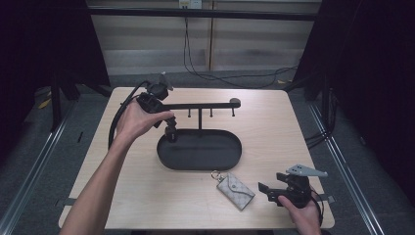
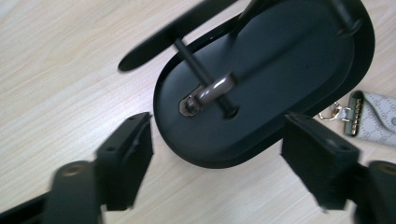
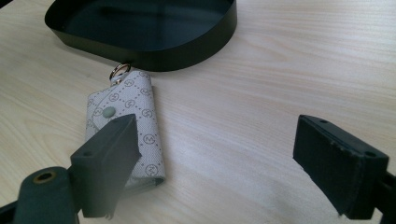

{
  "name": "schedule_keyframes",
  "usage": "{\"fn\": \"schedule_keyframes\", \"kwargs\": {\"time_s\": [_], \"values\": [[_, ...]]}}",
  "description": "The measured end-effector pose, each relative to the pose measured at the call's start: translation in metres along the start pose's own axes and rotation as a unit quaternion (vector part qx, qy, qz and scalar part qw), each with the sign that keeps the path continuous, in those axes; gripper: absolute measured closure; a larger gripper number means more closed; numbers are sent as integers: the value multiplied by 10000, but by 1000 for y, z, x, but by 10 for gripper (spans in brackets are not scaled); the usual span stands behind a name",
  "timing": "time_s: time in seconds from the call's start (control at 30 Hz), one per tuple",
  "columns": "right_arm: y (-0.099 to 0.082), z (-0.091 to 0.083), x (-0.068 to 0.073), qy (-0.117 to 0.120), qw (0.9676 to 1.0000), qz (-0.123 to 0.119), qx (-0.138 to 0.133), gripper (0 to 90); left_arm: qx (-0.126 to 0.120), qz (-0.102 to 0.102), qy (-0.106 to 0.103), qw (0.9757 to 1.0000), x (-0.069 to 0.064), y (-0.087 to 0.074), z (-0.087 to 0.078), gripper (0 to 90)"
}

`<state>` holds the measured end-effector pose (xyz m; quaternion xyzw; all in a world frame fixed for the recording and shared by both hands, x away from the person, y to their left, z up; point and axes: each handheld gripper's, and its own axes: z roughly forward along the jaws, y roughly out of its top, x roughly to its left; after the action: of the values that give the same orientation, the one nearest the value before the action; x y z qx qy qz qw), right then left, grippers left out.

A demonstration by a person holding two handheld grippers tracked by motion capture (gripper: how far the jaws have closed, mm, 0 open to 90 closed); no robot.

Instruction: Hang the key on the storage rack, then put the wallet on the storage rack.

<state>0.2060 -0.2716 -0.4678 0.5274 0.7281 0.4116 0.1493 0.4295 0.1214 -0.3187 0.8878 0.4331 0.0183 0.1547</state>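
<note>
A black oval tray (image 1: 235,156) carries a post with a horizontal hook bar (image 1: 200,105). My left gripper (image 1: 169,131) hangs over the tray's left end, pointing down, jaws open and empty. In the left gripper view (image 2: 219,129) the tray's rim (image 2: 187,154) lies below. A small grey-brown metal clasp (image 2: 212,91), blurred, hangs at a peg under the bar (image 2: 173,35). A grey patterned key pouch (image 1: 236,190) with a gold ring lies in front of the tray. My right gripper (image 1: 270,183) rests open just right of it; in its view (image 3: 217,128) the pouch (image 3: 135,100) sits beside the left jaw.
The tray's wall (image 3: 187,51) stands close behind the pouch. The light wooden table (image 1: 274,127) has bare surface right of the tray and along its front left. Dark frames and cables surround the table.
</note>
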Motion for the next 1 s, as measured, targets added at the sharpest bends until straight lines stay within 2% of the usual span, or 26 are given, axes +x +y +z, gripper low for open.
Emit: {"fn": "schedule_keyframes", "kwargs": {"time_s": [0.1,0.13,0.17,0.2,0.37,0.4,0.5,0.6,0.67,0.7,0.73,0.83,0.87,0.9,0.97,1.0], "values": [[0,0,0,-7,10000,-9,23,140,-107,-44,-60,9999,6,-8,-1,230],[0,0,0,-12,10000,-12,13,140,-197,-40,-83,9998,8,-11,-2,221],[-1,-1,0,-21,10000,-20,8,140,-288,-6,-137,9995,10,-14,-3,173],[-1,-1,0,-27,10000,-11,11,140,-391,10,-202,9990,12,-20,-5,173],[0,-1,0,-41,10000,5,14,140,-552,-42,-116,9984,14,-31,-6,169],[0,0,0,-35,10000,-5,7,140,-696,-71,-204,9973,16,-37,-7,173],[0,-1,1,-44,10000,10,9,140,-819,-94,-225,9963,18,-43,-7,187],[0,-1,0,-47,10000,11,1,140,-936,-24,-320,9951,18,-52,-5,205],[0,-1,-1,-38,10000,20,-10,140,-1025,105,-311,9942,17,-57,-5,205],[0,-1,-1,-48,10000,34,-28,140,-1068,166,-343,9935,17,-60,-5,205],[0,-1,-1,-52,10000,63,-31,139,-1157,144,-383,9924,18,-62,-4,205],[1,2,-1,-72,10000,58,-5,139,-1343,174,-357,9901,21,-72,-2,205],[2,2,-1,-78,10000,59,-6,139,-1489,198,-335,9881,20,-79,-1,213],[2,2,-1,-78,10000,59,-6,139,-1489,198,-335,9881,20,-79,-1,226],[1,2,0,-82,9999,80,-31,140,-1698,203,-294,9848,20,-90,2,227],[1,2,0,-82,9999,80,-31,140,-1698,203,-294,9848,20,-90,2,227]]}}
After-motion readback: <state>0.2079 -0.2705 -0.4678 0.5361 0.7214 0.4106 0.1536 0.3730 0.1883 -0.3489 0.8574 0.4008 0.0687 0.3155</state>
